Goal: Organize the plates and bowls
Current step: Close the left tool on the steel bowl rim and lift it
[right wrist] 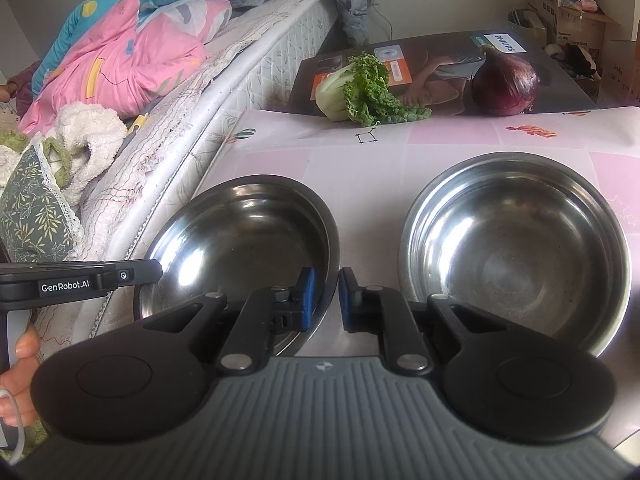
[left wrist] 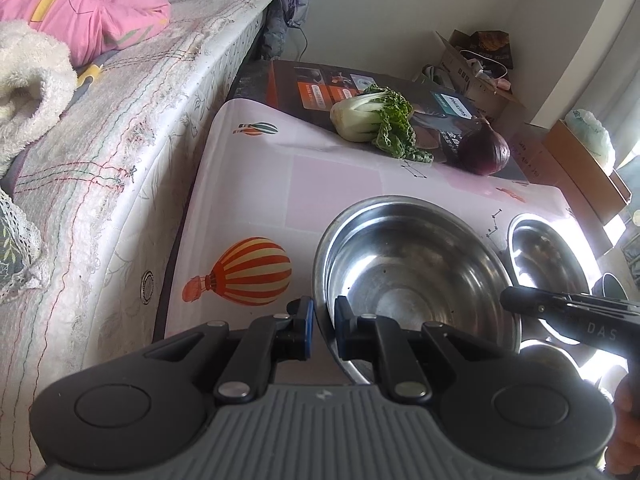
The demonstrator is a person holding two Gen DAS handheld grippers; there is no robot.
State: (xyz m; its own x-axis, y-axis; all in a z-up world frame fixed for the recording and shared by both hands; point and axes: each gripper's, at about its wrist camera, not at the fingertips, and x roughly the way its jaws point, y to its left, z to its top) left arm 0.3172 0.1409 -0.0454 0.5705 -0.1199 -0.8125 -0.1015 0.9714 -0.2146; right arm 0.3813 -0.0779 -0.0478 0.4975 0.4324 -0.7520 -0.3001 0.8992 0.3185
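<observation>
Two steel bowls stand side by side on a table with a pink balloon-print cloth (left wrist: 280, 184). My left gripper (left wrist: 324, 312) is shut on the left rim of the nearer bowl (left wrist: 416, 272). The right wrist view shows my right gripper (right wrist: 326, 280) shut on the right rim of that same bowl (right wrist: 240, 240). The second bowl (right wrist: 516, 248) sits free to its right, also in the left wrist view (left wrist: 548, 264). Each gripper appears side-on in the other's view: the right gripper (left wrist: 508, 300) and the left gripper (right wrist: 158, 270).
A bok choy (left wrist: 372, 120) and a red onion (left wrist: 484, 152) lie on a flat printed box (left wrist: 304, 88) at the table's far end. A bed (left wrist: 120, 160) with bedding runs along the left side. Cardboard boxes (left wrist: 480, 76) stand at the back right.
</observation>
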